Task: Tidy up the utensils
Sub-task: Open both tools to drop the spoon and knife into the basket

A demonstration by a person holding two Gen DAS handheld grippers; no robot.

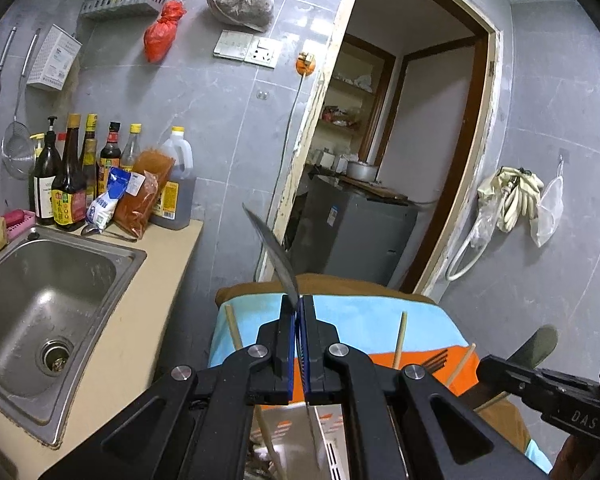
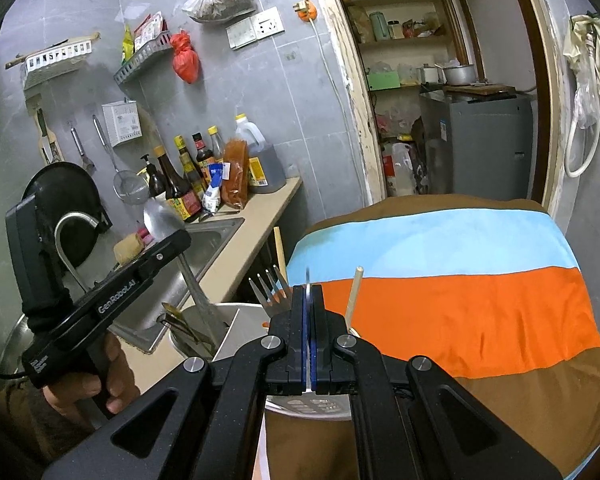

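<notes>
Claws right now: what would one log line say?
left claw: shut on spoon | right claw: shut on thin utensil | metal pot: below claws

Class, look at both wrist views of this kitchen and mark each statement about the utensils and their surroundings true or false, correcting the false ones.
1. The left gripper is shut on a spoon. True.
2. The fork stands with its tines pointing down. False: the tines point up.
3. The red bag lies on the counter. False: it hangs on the wall.
4. Bottles stand on the counter beside the sink. True.
5. The right gripper has its jaws wide open. False: they are shut on a thin utensil seen edge-on.
</notes>
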